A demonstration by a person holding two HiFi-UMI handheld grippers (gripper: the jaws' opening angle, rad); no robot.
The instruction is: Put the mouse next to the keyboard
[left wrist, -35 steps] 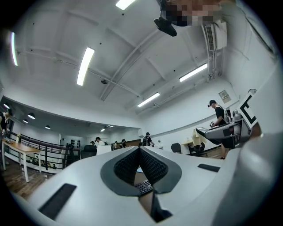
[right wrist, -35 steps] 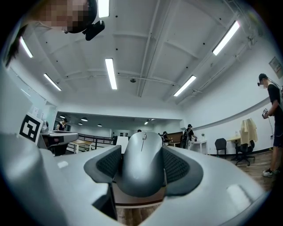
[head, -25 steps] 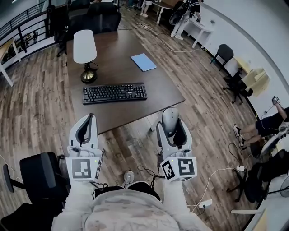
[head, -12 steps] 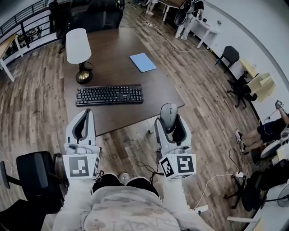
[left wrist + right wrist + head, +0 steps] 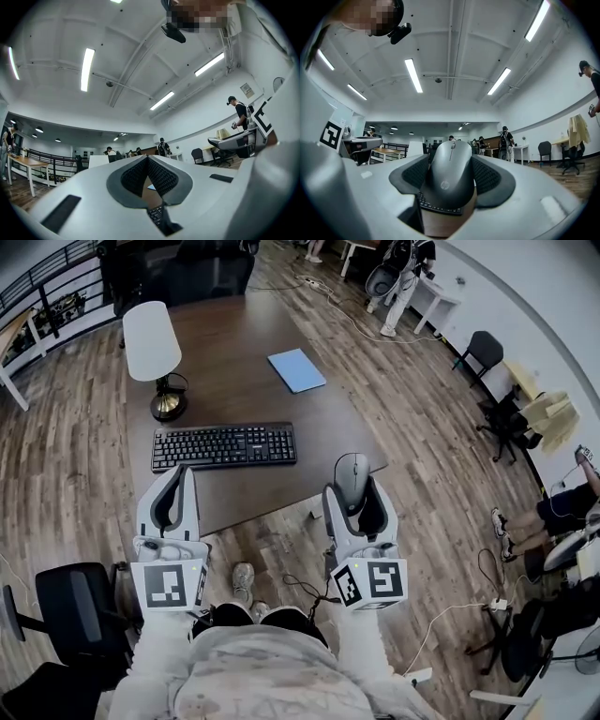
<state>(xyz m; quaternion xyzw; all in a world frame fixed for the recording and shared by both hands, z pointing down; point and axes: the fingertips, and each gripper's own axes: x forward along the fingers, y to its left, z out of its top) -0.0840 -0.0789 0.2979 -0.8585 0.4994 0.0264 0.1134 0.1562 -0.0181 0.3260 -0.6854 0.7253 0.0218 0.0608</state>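
A grey mouse (image 5: 352,478) (image 5: 451,174) is clamped between the dark pads of my right gripper (image 5: 354,491), held just off the near right corner of the brown table (image 5: 244,352). The black keyboard (image 5: 224,445) lies flat on the table, left of and beyond the mouse. My left gripper (image 5: 174,498) hovers over the table's near edge below the keyboard's left half; its pads (image 5: 149,174) meet with nothing between them. In the right gripper view (image 5: 451,187) a strip of keyboard keys (image 5: 436,204) shows under the mouse.
A lamp with a white shade (image 5: 152,341) stands on the table's left side beyond the keyboard. A blue notebook (image 5: 296,369) lies farther back. A black office chair (image 5: 75,620) sits at my left on the wooden floor. Cables (image 5: 450,610) trail at the right.
The table and keyboard have drifted slightly in view as I shifted. Both grippers hold the same pose, with the mouse still gripped in the right one.
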